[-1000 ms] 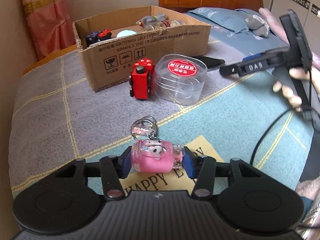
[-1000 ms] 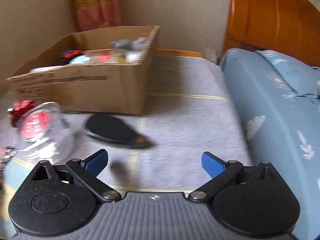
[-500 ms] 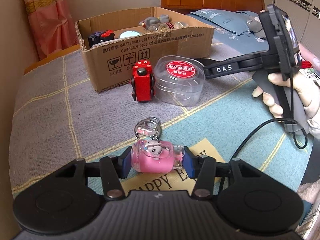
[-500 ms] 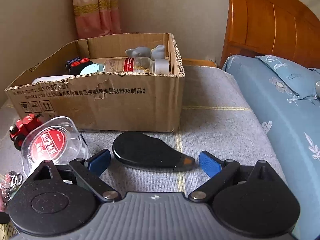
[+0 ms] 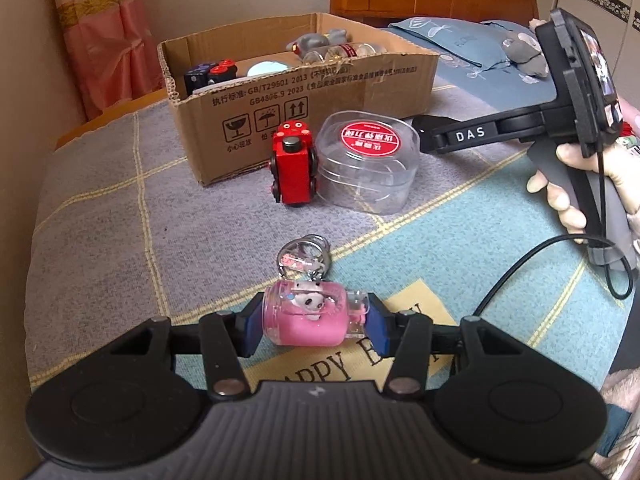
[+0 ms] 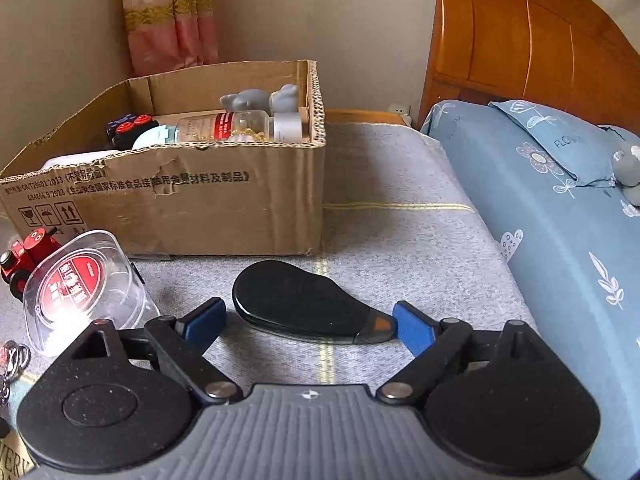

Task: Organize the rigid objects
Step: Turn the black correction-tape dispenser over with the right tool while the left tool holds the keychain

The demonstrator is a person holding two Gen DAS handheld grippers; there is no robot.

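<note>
My left gripper (image 5: 314,326) is shut on a pink bottle-shaped keychain (image 5: 308,316) with a ring bunch (image 5: 306,254), low over the bed cover. My right gripper (image 6: 308,320) is open, its pads on either side of a black teardrop-shaped case (image 6: 304,304) lying on the grey blanket; whether they touch it I cannot tell. The cardboard box (image 6: 172,196) behind holds a bottle (image 6: 236,126), grey figures and other items; it also shows in the left wrist view (image 5: 320,92). A red toy robot (image 5: 292,168) and a clear round container with a red label (image 5: 370,162) stand in front of the box.
The right gripper's body and the hand holding it (image 5: 568,136) reach in from the right in the left wrist view. A blue pillow (image 6: 560,148) and a wooden headboard (image 6: 520,40) lie to the right. A curtain (image 6: 168,16) hangs behind the box.
My right gripper has moved forward and down until its open fingers flank the black case. My left gripper keeps hold of the pink keychain, almost still.
</note>
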